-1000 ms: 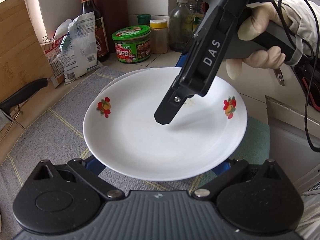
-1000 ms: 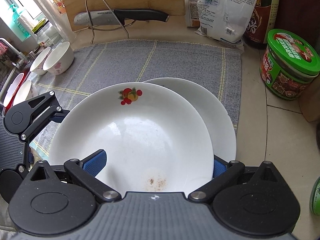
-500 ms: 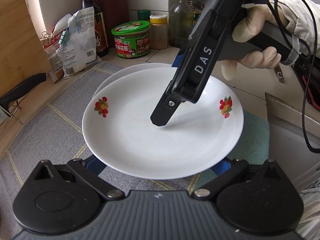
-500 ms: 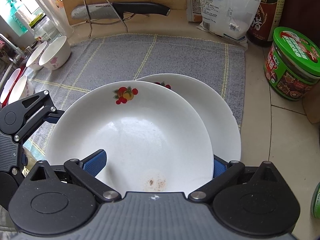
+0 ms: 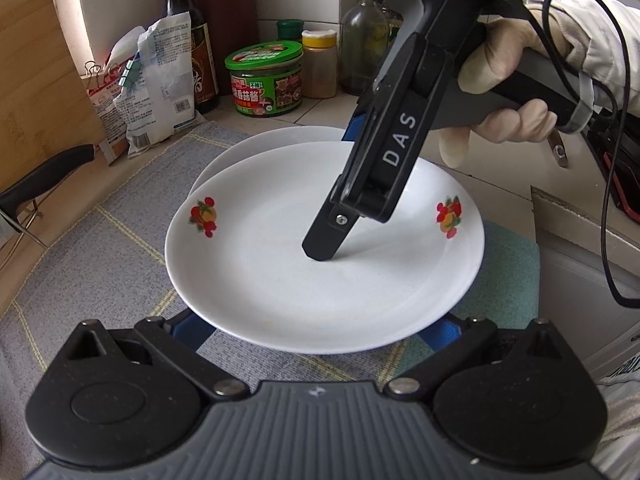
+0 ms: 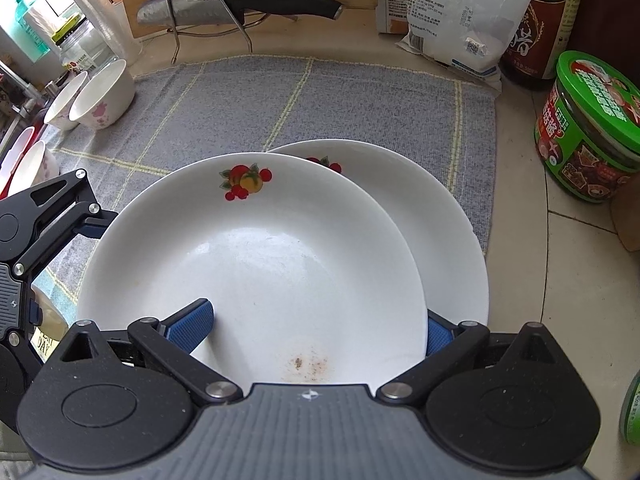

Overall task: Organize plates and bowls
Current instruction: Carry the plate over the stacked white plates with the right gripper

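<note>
My right gripper (image 6: 316, 326) grips the upper plate (image 6: 260, 260).
It overlaps a second plate (image 6: 432, 216); my left gripper (image 5: 316, 330) stays spread wide beneath its near rim.

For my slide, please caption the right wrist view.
Right gripper clamps the top plate, offset over a second plate.

I see two white plates, the upper plate (image 6: 256, 264) printed with red-and-orange fruit sprigs near its rim and speckled brown at its near edge, the lower plate (image 6: 436, 232) showing a bit of the same red print. They lie at the right edge of a grey mat (image 6: 320, 96) crossed by pale yellow lines, with white bowls (image 6: 100, 100) bearing pink flowers at its left edge. My grippers are black with blue pads (image 6: 188, 326), and the jar (image 6: 592, 128) is green-lidded.
</note>
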`<state>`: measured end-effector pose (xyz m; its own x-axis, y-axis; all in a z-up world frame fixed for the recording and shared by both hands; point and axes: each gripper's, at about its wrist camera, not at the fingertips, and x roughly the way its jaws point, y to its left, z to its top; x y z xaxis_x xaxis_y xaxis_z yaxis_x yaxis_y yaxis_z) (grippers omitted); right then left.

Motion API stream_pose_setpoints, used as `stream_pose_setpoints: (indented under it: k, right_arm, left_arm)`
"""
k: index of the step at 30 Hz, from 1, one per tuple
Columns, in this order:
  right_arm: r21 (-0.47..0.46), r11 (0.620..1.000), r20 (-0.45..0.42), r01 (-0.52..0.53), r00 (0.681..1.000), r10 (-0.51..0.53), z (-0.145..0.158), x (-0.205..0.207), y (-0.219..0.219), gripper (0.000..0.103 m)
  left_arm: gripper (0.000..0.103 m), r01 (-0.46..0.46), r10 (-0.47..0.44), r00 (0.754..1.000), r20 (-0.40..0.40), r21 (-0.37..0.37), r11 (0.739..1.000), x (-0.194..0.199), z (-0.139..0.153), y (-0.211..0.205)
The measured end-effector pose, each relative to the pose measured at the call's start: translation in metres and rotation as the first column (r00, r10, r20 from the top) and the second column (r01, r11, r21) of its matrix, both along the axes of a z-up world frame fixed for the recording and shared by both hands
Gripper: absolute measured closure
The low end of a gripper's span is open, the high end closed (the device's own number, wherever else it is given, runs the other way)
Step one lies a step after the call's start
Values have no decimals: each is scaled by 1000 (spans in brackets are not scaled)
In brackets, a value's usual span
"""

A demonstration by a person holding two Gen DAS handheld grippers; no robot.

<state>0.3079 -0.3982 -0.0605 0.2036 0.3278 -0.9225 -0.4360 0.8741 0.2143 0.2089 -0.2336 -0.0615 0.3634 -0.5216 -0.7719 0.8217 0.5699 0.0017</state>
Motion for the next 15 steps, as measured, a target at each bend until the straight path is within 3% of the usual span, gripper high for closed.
stream_pose_setpoints:
  k: [15]
  right_arm:
    - [-13,1000,-28,27,999,-28,0,3,0,0]
  left_arm:
    - [1,15,-15,1000,10,-4,1000,-1,3,1]
